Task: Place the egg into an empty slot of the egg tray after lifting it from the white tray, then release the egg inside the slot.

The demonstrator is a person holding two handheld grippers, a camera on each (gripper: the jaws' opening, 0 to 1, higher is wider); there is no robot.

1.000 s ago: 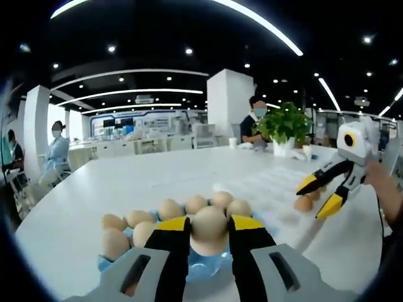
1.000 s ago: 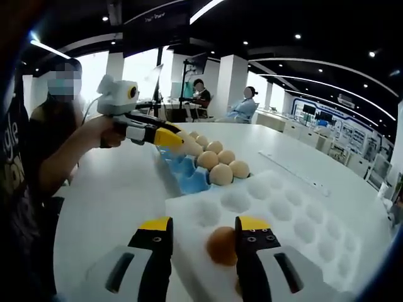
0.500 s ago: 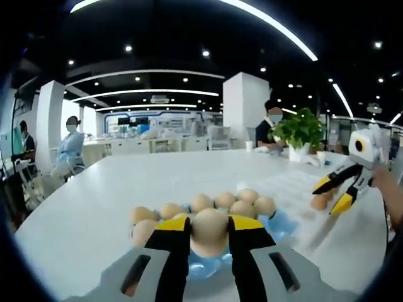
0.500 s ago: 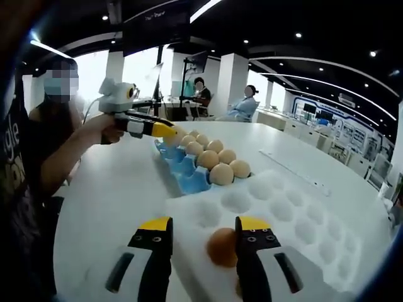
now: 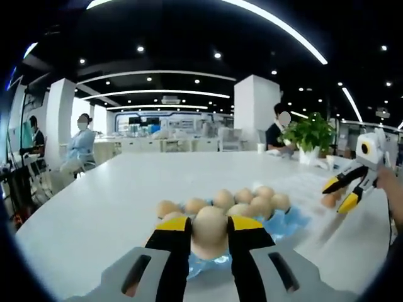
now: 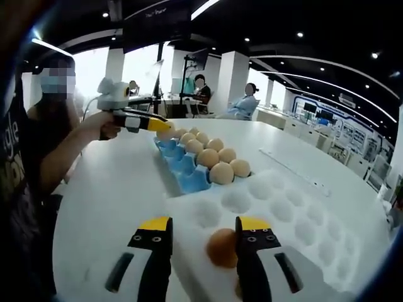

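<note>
2 trays share a long white table (image 6: 119, 189): a blue egg tray (image 6: 189, 171) and, just beside it, a white tray (image 6: 277, 214) moulded with round hollows. In the right gripper view the blue egg tray carries a row of brown eggs (image 6: 214, 157) along its far side, while the blue cups along its near side sit bare. The white tray holds 1 brown egg (image 6: 221, 246) at its near edge; the hollows beyond it are bare.

That egg lies between the yellow-tipped jaws of the right gripper (image 6: 203, 239), close against the right-hand jaw and clear of the left-hand one, so the jaws stand apart with room to spare.

The left gripper (image 5: 209, 228) is clamped on a second brown egg (image 5: 209, 225), both jaws pressed to its sides. The right gripper view shows the left gripper poised at the far end of the blue egg tray, egg at its tip, held in a person's hand (image 6: 108, 126); whether the egg touches the tray cannot be told.

Beyond the table, a potted green plant (image 5: 313, 135) stands near a seated person (image 5: 280, 129), another person (image 5: 79, 148) sits at the far left, and white pillars (image 5: 257, 113) rise under ceiling strip lights.
</note>
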